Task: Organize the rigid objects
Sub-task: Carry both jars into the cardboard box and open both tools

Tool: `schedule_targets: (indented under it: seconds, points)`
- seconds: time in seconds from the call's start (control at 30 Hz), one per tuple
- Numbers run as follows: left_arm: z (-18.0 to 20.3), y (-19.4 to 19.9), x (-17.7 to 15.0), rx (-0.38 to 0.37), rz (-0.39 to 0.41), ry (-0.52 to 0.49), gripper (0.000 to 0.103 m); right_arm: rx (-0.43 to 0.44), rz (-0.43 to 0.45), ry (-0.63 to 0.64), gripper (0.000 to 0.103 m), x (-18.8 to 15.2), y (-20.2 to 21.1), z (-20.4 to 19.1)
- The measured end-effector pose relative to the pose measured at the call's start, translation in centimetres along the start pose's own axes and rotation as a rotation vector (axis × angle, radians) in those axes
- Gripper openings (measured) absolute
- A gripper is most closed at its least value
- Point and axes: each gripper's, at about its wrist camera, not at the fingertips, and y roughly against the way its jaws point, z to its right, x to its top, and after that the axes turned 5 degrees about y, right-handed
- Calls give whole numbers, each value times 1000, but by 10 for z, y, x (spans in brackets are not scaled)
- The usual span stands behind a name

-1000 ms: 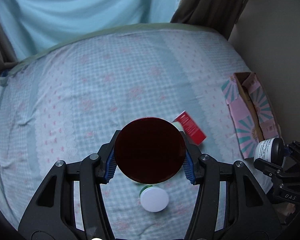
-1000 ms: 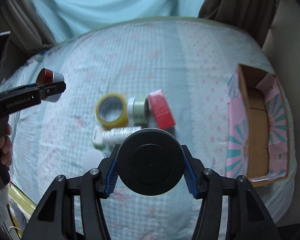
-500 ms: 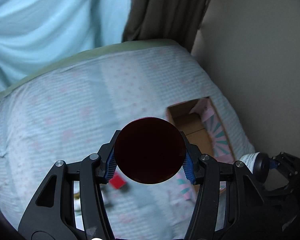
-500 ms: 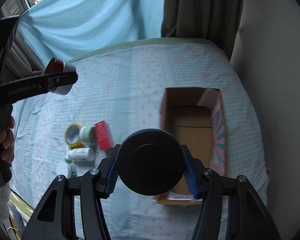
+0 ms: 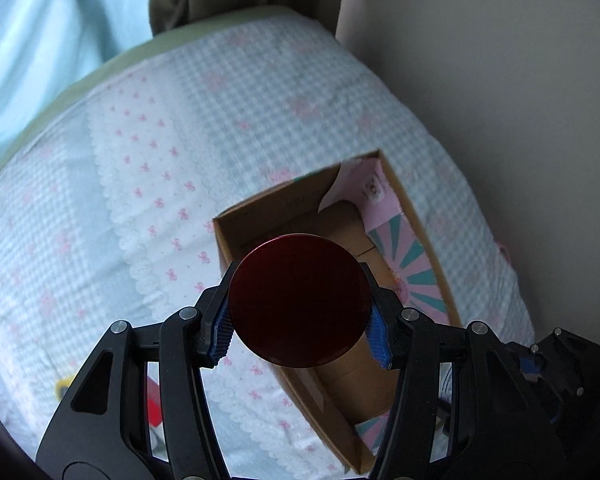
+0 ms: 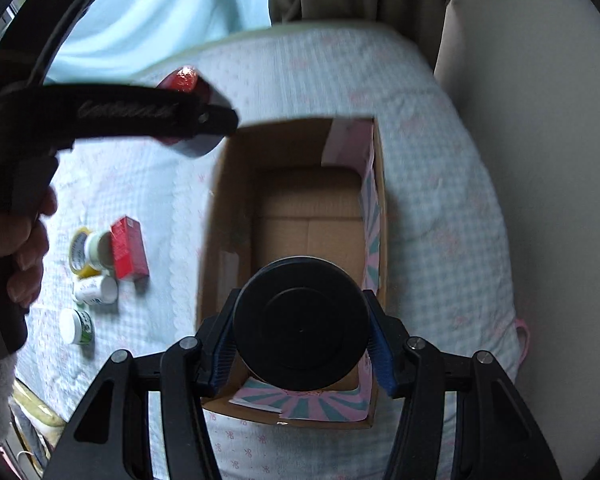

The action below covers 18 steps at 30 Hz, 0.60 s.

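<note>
My left tool point(image 5: 300, 330) is clenched on a jar with a dark red lid point(image 5: 299, 300); the blue pads press its two sides, and the lid faces the camera because I hold the jar from above, with the tool pointing steeply down. This way the jar hangs upright and, I think, can go down straight on its base. It hangs over the near left part of the cardboard box point(image 5: 236, 240), which stands open on the bed point(image 5: 140, 160), close to the wall point(image 5: 500, 80).

My right tool point(image 6: 302, 342) grasps in the same manner a jar with a black lid point(image 6: 300, 324), also from above, over the near end of the same box point(image 6: 220, 200). The bottom of the box looks bare, so I judge that these two jars will be the first things in it. In the right view the left tool point(image 6: 204, 118) is at the far left corner of the box, so the two tools keep apart and should not knock together when I lower them.

Beside the box, on the bed, more things wait: a red carton point(image 6: 129, 249), a yellow tape roll point(image 6: 78, 254), a small open pot point(image 6: 96, 248), a white bottle point(image 6: 96, 290) and a white jar point(image 6: 76, 326). They lie near, so the way for the next ones is short
</note>
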Motion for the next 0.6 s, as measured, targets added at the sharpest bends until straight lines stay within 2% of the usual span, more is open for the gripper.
schedule_targets:
  seconds: [0.33,0.47,0.6]
  points:
    - [15,-106,7,43,-150,-164,51,11,-135,-2,52,-7,-89,7]
    - [27,-128,4,54,-185,-223,51,0,-171,26,52,-13,-113,3]
    - [35,-130,1,52,-200,-263,51,-43,-170,105,52,-18,-119,-9]
